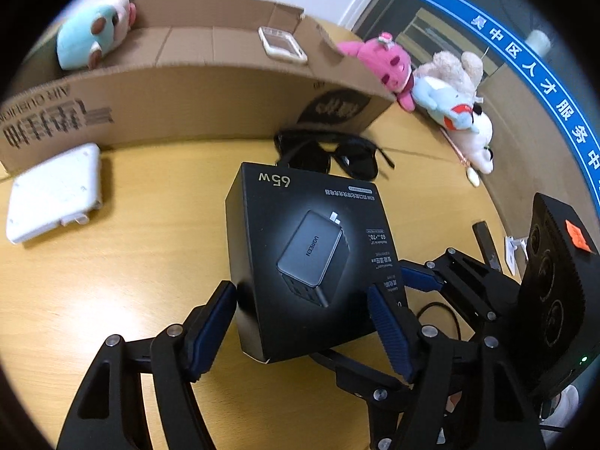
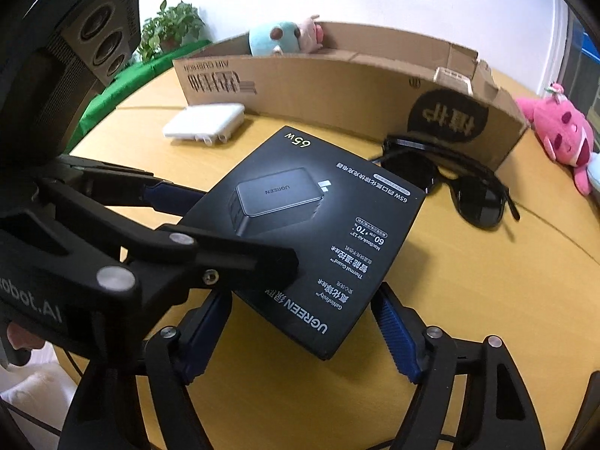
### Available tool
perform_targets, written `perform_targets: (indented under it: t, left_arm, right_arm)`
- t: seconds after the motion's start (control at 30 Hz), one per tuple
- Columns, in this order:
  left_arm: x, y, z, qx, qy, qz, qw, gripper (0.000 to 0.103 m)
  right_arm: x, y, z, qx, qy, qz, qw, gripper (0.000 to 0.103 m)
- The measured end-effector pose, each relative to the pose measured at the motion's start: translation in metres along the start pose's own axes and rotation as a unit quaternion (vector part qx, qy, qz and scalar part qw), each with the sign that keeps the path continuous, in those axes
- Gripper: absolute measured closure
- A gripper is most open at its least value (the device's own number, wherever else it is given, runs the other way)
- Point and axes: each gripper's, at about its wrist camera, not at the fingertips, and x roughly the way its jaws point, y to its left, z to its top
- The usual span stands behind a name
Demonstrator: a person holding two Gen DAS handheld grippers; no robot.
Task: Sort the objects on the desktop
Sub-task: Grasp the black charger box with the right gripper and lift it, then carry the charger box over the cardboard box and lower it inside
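Note:
A black charger box [image 1: 307,258] printed "65W" is tilted above the wooden table [image 1: 112,262]. My left gripper [image 1: 303,300] is shut on its two sides. The box also shows in the right wrist view [image 2: 311,232], where the left gripper [image 2: 225,225] clamps its left part. My right gripper [image 2: 303,311] is open, its fingers either side of the box's near corner; I cannot tell whether they touch it. Black sunglasses [image 1: 337,153] lie just behind the box, in front of the cardboard box [image 1: 210,101].
The cardboard box holds a blue plush [image 1: 93,33] and a small white case [image 1: 281,43]. A white flat device [image 1: 56,191] lies at the left. Pink [image 1: 386,63] and white-blue plush toys [image 1: 461,112] lie at the right. A potted plant [image 2: 168,26] stands behind.

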Motion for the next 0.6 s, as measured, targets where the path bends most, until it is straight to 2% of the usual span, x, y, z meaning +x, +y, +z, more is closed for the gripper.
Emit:
perform_targets:
  t: [0.33,0.6]
  left_arm:
    - [-0.04,-0.001,0.022,0.009,-0.062,0.014,0.998,0.031]
    - [-0.08,0.011,0.057,0.017,-0.122,0.021,0.9922,0.031]
  right_arm:
    - [-0.025,0.01,0.036,-0.033,-0.045,-0.008,0.998,0.028]
    - [-0.041,0.027,0.094,-0.084,-0.077,-0.028,0.993,0.028]
